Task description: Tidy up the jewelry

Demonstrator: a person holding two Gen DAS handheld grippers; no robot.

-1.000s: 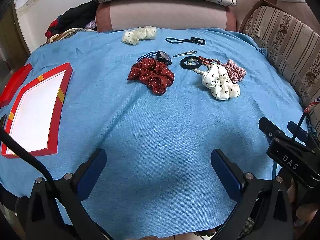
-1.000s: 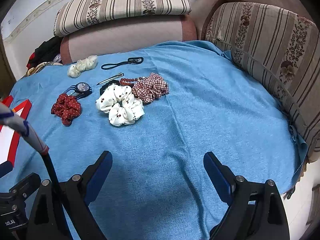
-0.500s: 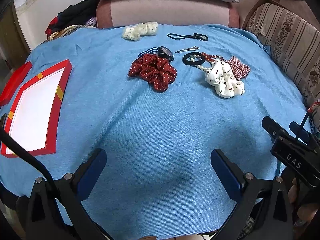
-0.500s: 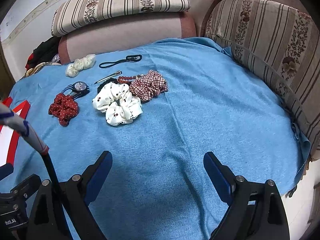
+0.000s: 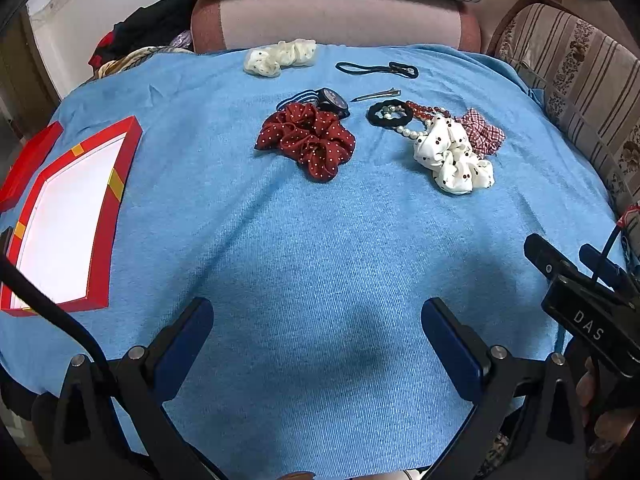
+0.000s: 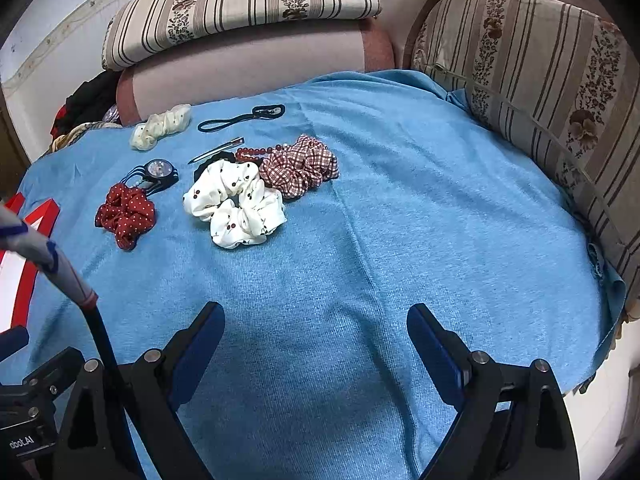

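Observation:
On a blue cloth lie a red dotted scrunchie [image 5: 308, 142], a white cherry-print scrunchie [image 5: 452, 156], a checked scrunchie [image 5: 482, 132], a watch [image 5: 332, 100], a black hair tie with beads [image 5: 390, 114], a red bead string [image 5: 430, 110], a hair clip [image 5: 376, 95], a black elastic [image 5: 376, 68] and a cream scrunchie [image 5: 280, 57]. A red tray with a white inside [image 5: 116, 176] lies at the left. My left gripper [image 5: 318, 334] is open and empty over the near cloth. My right gripper [image 6: 316, 336] is open and empty, well short of the white scrunchie [image 6: 236, 204].
Striped sofa cushions [image 6: 540, 72] rise behind and to the right of the cloth. A red lid [image 5: 28, 164] lies left of the tray. Dark clothes [image 5: 148, 32] are piled at the back left. The cloth's near edge hangs over the front.
Both grippers have drawn back a little and tilted; the items sit slightly farther up in the views. Nothing was taken hold of or moved.

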